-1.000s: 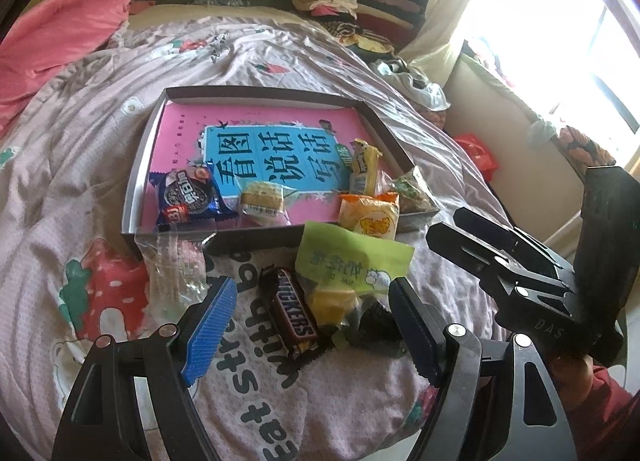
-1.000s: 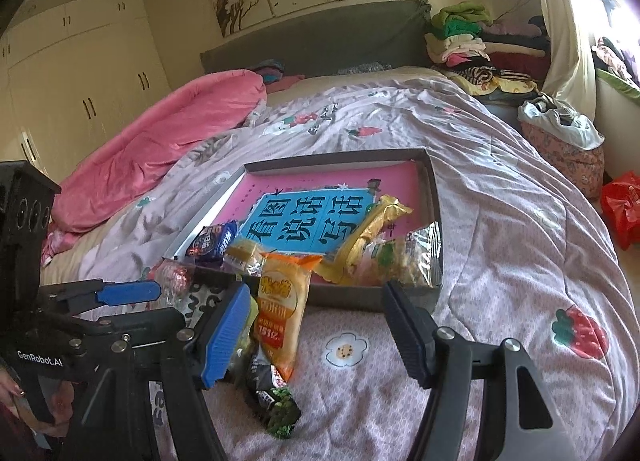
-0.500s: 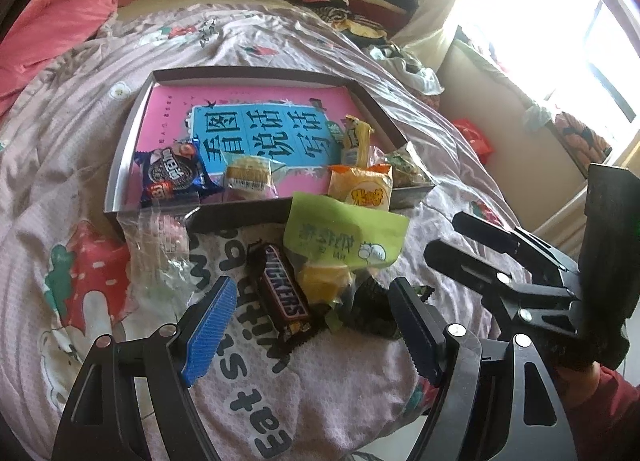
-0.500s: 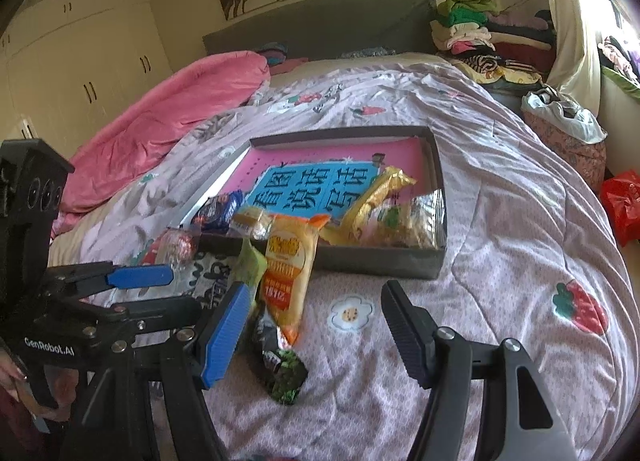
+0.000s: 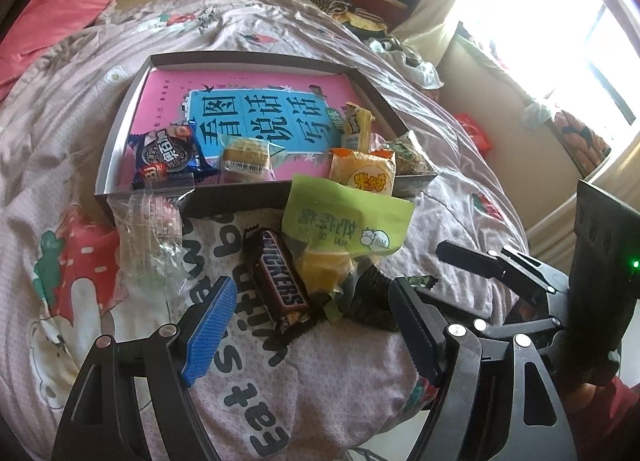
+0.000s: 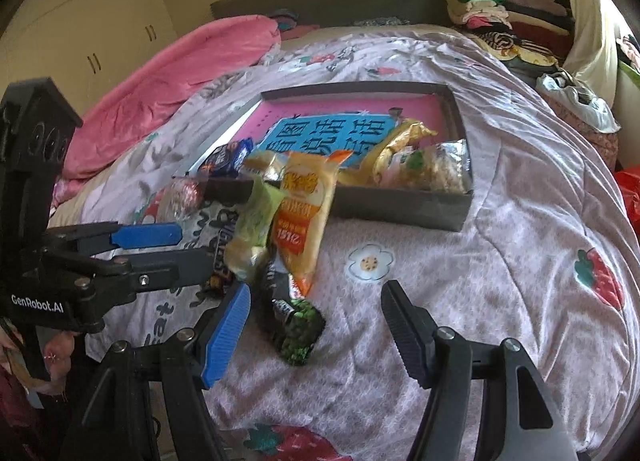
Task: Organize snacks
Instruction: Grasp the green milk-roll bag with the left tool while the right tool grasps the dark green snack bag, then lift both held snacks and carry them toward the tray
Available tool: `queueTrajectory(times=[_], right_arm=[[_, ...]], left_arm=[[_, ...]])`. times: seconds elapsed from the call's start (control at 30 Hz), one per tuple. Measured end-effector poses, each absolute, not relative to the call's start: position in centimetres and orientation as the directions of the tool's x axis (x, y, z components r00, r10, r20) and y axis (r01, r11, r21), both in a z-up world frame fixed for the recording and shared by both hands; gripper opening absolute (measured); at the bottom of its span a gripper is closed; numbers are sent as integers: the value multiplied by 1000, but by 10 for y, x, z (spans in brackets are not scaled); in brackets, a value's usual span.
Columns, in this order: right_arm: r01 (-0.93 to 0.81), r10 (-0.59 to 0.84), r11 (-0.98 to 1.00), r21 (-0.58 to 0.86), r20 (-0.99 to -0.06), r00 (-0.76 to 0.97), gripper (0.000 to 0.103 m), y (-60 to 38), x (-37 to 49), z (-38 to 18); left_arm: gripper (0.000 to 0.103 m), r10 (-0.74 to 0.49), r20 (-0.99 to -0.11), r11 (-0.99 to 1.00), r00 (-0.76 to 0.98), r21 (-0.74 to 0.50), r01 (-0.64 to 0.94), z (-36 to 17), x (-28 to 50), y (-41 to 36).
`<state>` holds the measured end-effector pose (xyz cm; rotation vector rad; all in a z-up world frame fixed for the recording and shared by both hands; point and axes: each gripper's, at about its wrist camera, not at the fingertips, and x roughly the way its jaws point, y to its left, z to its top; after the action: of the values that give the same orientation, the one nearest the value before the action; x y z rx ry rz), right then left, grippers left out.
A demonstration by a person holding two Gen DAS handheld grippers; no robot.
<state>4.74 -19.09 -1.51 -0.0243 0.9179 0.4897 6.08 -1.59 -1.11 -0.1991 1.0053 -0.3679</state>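
2 open grippers, left gripper (image 5: 312,317), right gripper (image 6: 316,325); 1 Snickers bar (image 5: 280,281).

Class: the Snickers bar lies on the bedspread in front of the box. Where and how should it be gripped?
Grip the Snickers bar across its narrow middle, coming from above with the open left hand-held gripper. It lies flat and long, pointing towards the box; the long sides look mostly free, though a yellow packet crowds one.
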Motion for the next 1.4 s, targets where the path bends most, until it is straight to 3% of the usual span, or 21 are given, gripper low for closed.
queueTrajectory(times=[0.2,0.43,0.57,0.97,1.4], right_arm=[[-455,417,869,195,-784,460,64,-181,45,-25],[-497,451,840,218,-789,417,42,-170,43,-35],[-520,471,824,225,-782,409,33,-166,41,-35],[-533,469,817,220,-792,392,29,-157,47,-44],[-529,472,816,233,-797,376,28,-156,51,-50]], left_arm=[[78,-404,-783,915,474,-343,213,-14,62,-16],[78,-417,-790,909,450,-352,223,-23,64,-21],[71,-427,-792,904,437,-361,230,-28,65,-23],[51,-473,-777,880,415,-395,263,-31,75,-31],[51,-476,-779,879,408,-403,255,-36,91,-31]])
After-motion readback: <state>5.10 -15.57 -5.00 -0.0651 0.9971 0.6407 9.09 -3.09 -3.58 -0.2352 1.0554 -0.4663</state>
